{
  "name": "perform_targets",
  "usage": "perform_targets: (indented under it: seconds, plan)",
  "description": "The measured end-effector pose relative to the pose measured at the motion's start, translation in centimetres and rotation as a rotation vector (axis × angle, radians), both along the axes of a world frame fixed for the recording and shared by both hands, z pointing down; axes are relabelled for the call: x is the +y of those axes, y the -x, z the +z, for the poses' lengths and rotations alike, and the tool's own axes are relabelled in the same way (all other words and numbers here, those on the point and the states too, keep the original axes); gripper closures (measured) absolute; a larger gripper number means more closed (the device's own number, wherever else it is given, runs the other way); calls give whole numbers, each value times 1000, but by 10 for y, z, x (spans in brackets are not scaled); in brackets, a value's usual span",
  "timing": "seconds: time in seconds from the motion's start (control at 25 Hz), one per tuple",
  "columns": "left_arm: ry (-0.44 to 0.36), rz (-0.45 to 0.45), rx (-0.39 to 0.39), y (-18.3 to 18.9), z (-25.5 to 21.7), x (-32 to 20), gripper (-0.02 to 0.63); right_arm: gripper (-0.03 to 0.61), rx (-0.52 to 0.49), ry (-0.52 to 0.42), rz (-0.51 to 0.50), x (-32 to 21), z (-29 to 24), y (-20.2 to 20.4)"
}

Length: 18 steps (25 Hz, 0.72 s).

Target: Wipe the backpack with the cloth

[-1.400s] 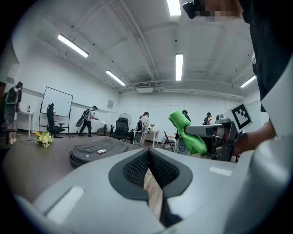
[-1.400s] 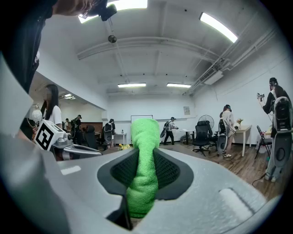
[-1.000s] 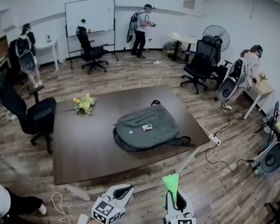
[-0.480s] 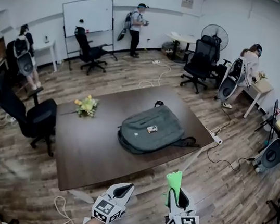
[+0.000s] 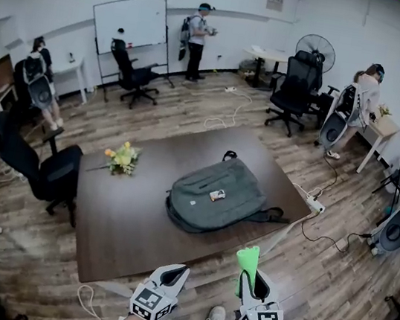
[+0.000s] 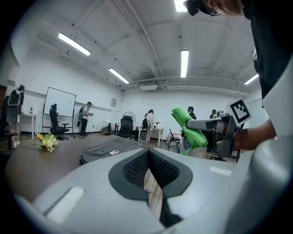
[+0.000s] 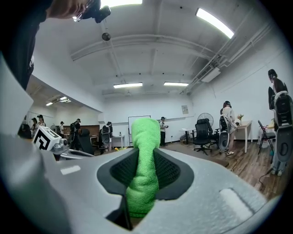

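Note:
A grey-green backpack (image 5: 213,195) lies flat on the dark brown table (image 5: 119,218), right of its middle, with a small card on top; it also shows low in the left gripper view (image 6: 107,150). My right gripper (image 5: 247,277) is shut on a rolled green cloth (image 5: 247,259) that sticks up past its jaws (image 7: 144,160). It hangs above the floor, short of the table's near edge. My left gripper (image 5: 175,272) is beside it, jaws shut with nothing between them (image 6: 147,169). Both are well short of the backpack.
A small bunch of yellow flowers (image 5: 122,158) sits at the table's left. A black office chair (image 5: 44,168) stands left of the table. A power strip and cables (image 5: 314,206) lie on the floor at right. Several people, chairs, a whiteboard (image 5: 130,22) and a fan stand farther off.
The view has shifted slightly, so the table and backpack sit a little lower and to the right in view. Both grippers keep their pose, with the cloth still held.

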<state>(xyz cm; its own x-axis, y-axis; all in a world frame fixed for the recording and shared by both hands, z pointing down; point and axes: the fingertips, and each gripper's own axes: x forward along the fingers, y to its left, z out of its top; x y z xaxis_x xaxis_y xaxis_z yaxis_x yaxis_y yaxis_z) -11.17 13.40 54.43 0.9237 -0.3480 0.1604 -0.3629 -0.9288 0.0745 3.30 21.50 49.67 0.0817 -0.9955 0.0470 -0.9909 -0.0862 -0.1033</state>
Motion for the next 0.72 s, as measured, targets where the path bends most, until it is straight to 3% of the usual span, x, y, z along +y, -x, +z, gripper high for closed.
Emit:
perform_targets:
  seconds: [0.48, 0.72]
  plan:
    - [-46, -54, -4, -102, -25, -53, 594, 480, -14, -1, -88, -72, -1, -98]
    - [-41, -139, -44, -123, -17, -64, 594, 480, -36, 31, -121, -89, 18, -134]
